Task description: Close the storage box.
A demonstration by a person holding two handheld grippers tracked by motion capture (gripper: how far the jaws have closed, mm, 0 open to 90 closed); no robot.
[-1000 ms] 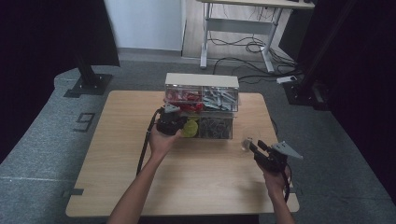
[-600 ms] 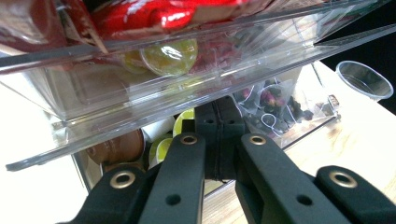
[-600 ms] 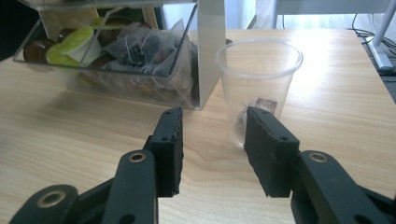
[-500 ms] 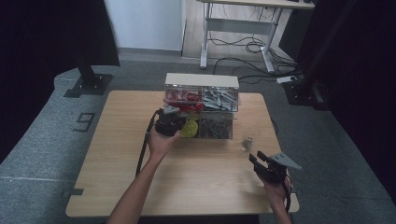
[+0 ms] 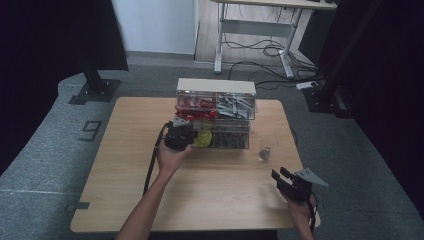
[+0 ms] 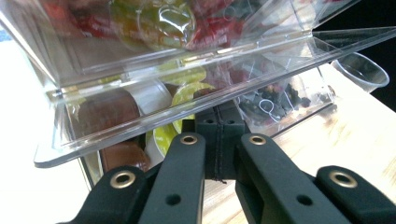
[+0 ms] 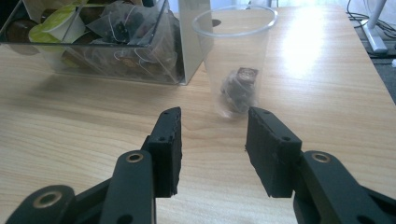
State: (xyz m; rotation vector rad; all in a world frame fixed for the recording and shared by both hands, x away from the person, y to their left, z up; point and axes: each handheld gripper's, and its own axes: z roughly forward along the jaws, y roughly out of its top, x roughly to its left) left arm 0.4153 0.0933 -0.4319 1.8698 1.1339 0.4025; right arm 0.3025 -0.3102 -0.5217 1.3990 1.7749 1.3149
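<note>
The left gripper (image 5: 180,134) has its jaws closed together at the front of the clear drawer box (image 5: 216,111) near the table's (image 5: 125,165) far edge. The right gripper (image 5: 286,181), by the near right corner, stands half open and empty. The plastic cup (image 7: 236,56) sits beyond it toward the right edge, with a small dark packet (image 7: 239,88) inside.

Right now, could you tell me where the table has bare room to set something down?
The table is bare along its left side and across the front between the two forearms. It is crowded at the back middle, around the clear organizer, the left gripper and the plastic cup.
</note>
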